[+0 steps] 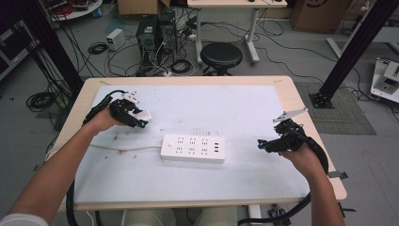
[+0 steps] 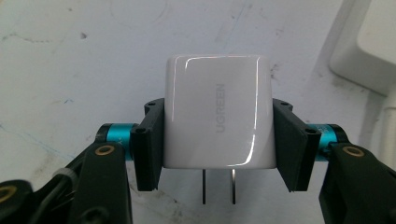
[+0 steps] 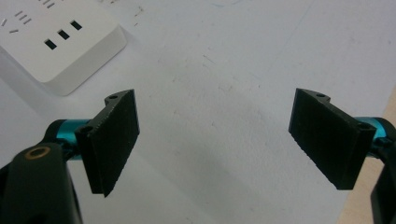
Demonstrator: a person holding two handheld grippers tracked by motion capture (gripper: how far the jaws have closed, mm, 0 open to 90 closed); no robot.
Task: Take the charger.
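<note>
Left tongs sit up and left of the power strip, held over the white mat on the tabletop. They are clamped on a white charger. In the left gripper view the left tongs press both black pads flat against the charger's two sides. Grey UGREEN lettering runs down its glossy face, and two metal prongs stick out of its near end toward the camera. A corner of the power strip shows at the upper right of that view, close to the charger but not touching it.

The power strip lies flat in the middle of the mat, long side across, sockets facing up, small ports at its right end. Its white cord runs off from its left end toward the left forearm.

Right tongs hover right of the power strip, apart from it, tips pointing toward it. In the right gripper view the right tongs gape wide, nothing between the pads, bare mat below. The power strip's end with the ports sits at the upper left of that view, well beyond the pads.

A black stool stands on the floor beyond the far edge of the tabletop, straight behind the power strip.
</note>
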